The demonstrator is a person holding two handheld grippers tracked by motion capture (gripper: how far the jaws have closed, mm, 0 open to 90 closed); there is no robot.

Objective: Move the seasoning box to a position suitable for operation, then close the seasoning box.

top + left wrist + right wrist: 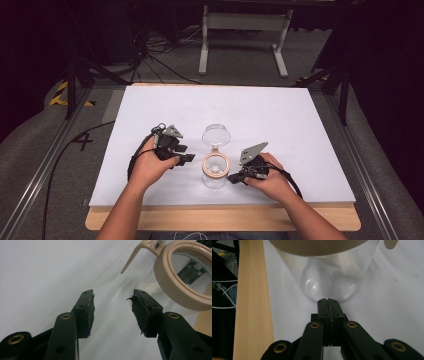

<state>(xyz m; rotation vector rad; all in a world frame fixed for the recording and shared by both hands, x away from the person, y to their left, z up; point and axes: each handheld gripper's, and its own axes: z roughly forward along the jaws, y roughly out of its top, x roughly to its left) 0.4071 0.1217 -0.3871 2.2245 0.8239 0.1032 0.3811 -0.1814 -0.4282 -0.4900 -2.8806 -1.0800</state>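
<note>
One clear jar with tan rim, lid hinged open, is being flanked mid-tabletop, probably for steadying: left gripper is being held spread, right gripper pressed together against its base.

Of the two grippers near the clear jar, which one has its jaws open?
The left gripper: its jaws stand apart with bare table between them, beside the jar's tan rim. The right gripper has its jaws pressed together, holding nothing.

A white sheet is covering most of the wooden tabletop; black cables are trailing over the grey floor beyond; a white metal frame is standing there.
</note>
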